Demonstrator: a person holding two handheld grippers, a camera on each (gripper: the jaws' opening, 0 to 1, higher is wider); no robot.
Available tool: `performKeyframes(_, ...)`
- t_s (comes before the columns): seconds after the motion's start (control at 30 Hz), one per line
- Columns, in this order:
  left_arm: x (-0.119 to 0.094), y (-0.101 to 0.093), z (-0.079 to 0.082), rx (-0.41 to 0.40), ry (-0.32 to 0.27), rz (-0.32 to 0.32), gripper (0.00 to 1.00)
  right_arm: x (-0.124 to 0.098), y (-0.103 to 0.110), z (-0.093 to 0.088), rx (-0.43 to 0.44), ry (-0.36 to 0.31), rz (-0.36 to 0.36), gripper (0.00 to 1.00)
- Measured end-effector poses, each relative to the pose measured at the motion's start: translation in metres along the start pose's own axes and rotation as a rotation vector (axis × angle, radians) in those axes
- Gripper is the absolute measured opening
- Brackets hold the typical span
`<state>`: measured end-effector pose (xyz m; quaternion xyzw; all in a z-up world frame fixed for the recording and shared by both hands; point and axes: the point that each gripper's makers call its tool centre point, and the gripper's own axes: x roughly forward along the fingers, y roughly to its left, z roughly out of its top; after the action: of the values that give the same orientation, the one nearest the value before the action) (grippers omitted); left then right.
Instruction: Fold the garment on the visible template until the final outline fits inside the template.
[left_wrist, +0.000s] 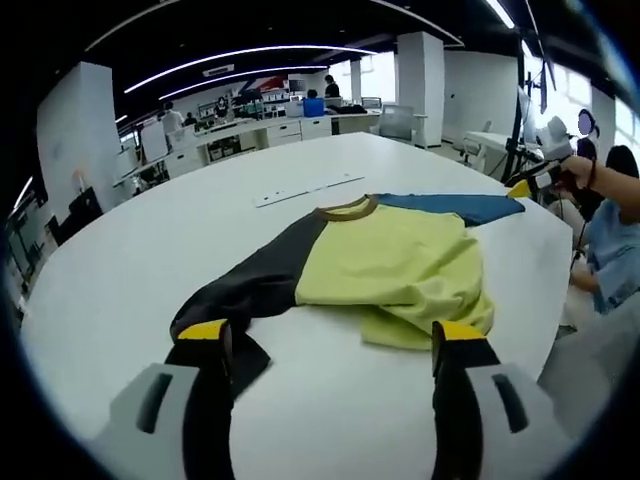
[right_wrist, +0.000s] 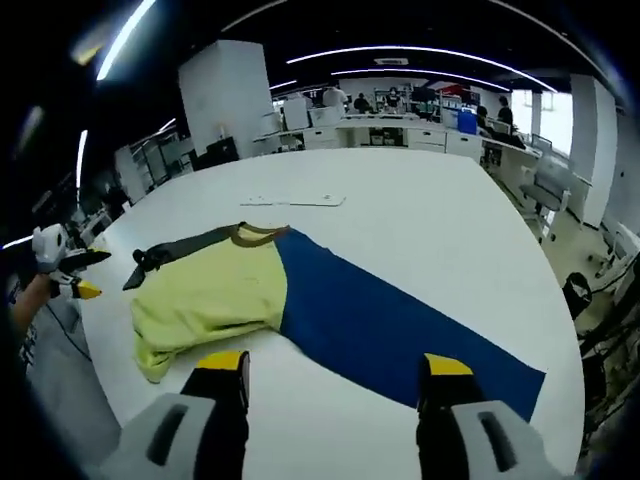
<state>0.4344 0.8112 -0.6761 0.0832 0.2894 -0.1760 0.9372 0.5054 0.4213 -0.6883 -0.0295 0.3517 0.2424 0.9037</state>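
A garment (left_wrist: 395, 265) is laid flat on a white counter (left_wrist: 120, 290). It has a yellow-green body, a brown collar (left_wrist: 348, 209), one dark sleeve (left_wrist: 250, 285) and one blue sleeve (left_wrist: 455, 207). The two sleeves are stretched out to opposite sides, so the long axis runs from cuff to cuff. In the left gripper view the dark sleeve points toward the camera and the blue one away. In the right gripper view the blue sleeve (right_wrist: 390, 330) points toward the camera and the dark sleeve (right_wrist: 185, 246) away to the left. The hem of the body is bunched and partly doubled over. The collar is turned toward the middle of the counter, where a thin white strip (left_wrist: 305, 190) lies apart from the garment.

The left tool (left_wrist: 332, 345) is held with its jaws wide apart and nothing between them, the dark cuff lying just beside its left jaw. The right tool (right_wrist: 335, 372) is likewise spread wide and empty, above the near edge of the blue sleeve. The left tool (right_wrist: 75, 275) is also seen at the left edge of the right gripper view, held in a hand.
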Motion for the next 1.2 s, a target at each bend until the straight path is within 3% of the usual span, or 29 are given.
performKeyframes(0.23,0.021,-0.005,-0.006,0.028,0.015,-0.018,0.65,0.009,0.041,0.000,-0.040,-0.001,0.090,0.66)
performKeyframes(0.4,0.037,-0.013,-0.013,0.045,0.037,-0.037,0.58,0.022,0.072,-0.012,-0.090,0.031,0.177,0.61)
performKeyframes(0.63,0.053,-0.022,-0.023,0.075,0.065,-0.066,0.46,0.038,0.103,-0.024,-0.092,0.047,0.265,0.56)
performKeyframes(1.2,0.077,-0.034,-0.044,0.099,0.118,-0.102,0.27,0.065,0.171,-0.047,-0.150,0.083,0.367,0.35)
